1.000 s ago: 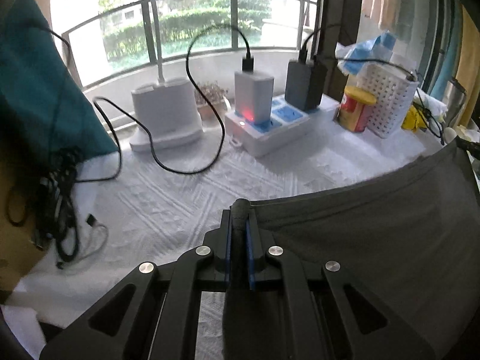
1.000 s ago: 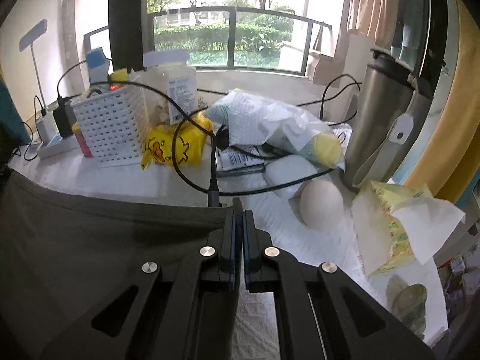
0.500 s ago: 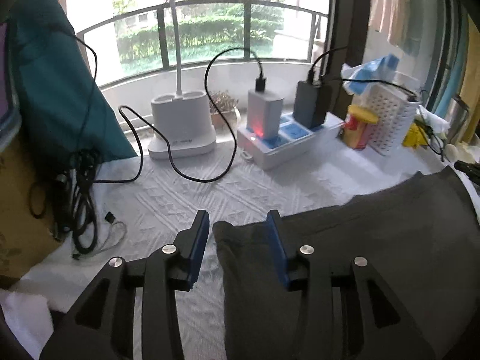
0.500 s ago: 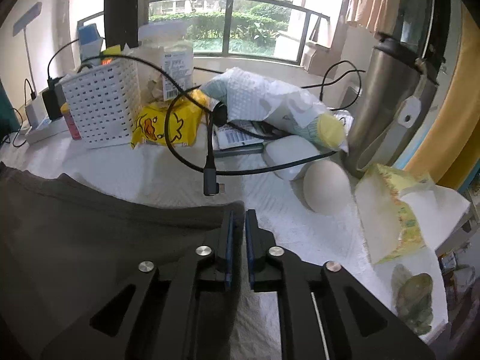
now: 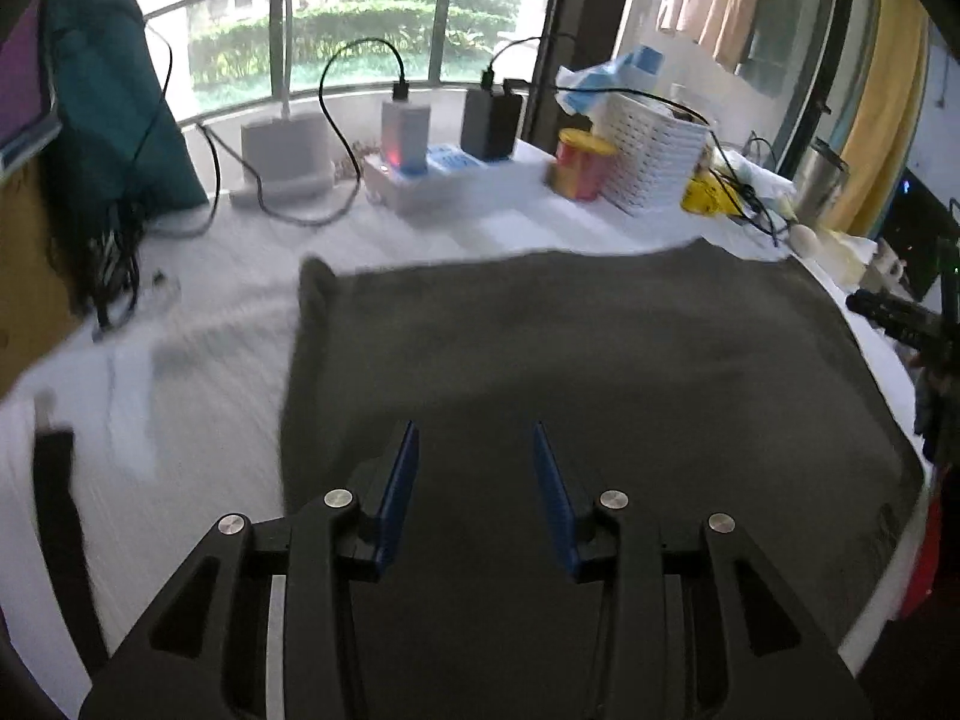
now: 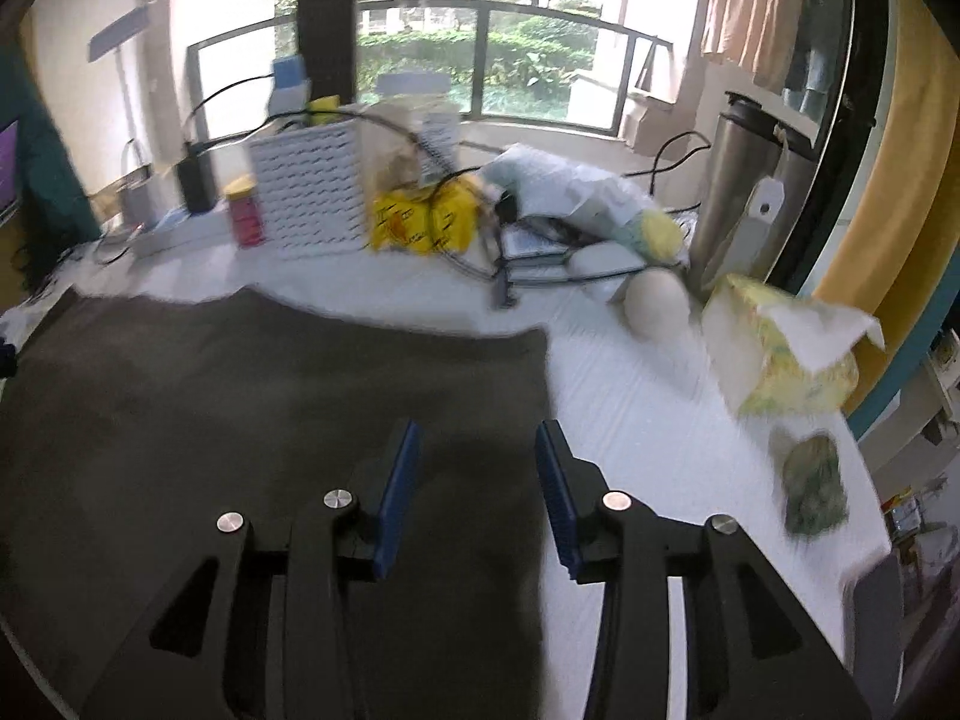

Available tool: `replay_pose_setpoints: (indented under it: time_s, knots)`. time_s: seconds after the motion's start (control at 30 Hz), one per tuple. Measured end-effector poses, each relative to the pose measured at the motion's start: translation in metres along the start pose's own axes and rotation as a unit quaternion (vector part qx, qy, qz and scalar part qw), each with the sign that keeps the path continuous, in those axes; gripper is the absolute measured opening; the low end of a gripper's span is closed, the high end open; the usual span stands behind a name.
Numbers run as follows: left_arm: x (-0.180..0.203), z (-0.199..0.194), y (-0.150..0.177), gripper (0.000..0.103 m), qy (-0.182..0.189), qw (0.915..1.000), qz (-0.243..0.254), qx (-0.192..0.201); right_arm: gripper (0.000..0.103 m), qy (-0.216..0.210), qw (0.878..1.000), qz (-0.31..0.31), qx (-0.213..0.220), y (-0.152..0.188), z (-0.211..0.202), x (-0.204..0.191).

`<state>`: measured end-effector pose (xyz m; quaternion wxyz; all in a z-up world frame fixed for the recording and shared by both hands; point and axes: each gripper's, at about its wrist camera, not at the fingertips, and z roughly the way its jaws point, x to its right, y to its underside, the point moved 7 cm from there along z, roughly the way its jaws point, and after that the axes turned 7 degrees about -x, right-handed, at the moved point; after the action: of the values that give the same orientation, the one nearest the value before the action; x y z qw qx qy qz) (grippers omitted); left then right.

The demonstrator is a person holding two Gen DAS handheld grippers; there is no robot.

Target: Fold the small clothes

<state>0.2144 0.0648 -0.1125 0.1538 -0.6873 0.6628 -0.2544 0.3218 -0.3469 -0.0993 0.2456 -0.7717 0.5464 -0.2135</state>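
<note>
A dark grey garment lies spread flat on the white patterned table cover. In the left wrist view my left gripper hovers open over the garment's near left part, nothing between its blue pads. The garment's far left corner is slightly rumpled. In the right wrist view the same garment fills the left half, and my right gripper stands above its right edge with its jaws opening and nothing pressed between them. The other gripper shows at the right edge of the left wrist view.
Along the far edge stand a white charger base, a power strip with adapters, a red and yellow can, a white basket, yellow packets, a steel flask and a tissue pack. Black cables lie at the left.
Both grippers let go of the garment's far corners, opened and drew back toward the near side. The garment now lies flat on the table.
</note>
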Motion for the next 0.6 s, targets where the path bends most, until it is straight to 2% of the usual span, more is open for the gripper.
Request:
replay_pose_setpoints:
  time_s: [0.4,0.6]
  knots:
    - [0.039,-0.024,0.056,0.042,0.04,0.9992,0.007,-0.005,0.04,-0.041,0.997,-0.025,-0.054,0.095,-0.027,-0.049]
    - [0.046,-0.027,0.078,0.042,0.045,0.9989,0.01,-0.012,0.04,-0.04,0.997,-0.024,-0.055,0.119,-0.039,-0.061]
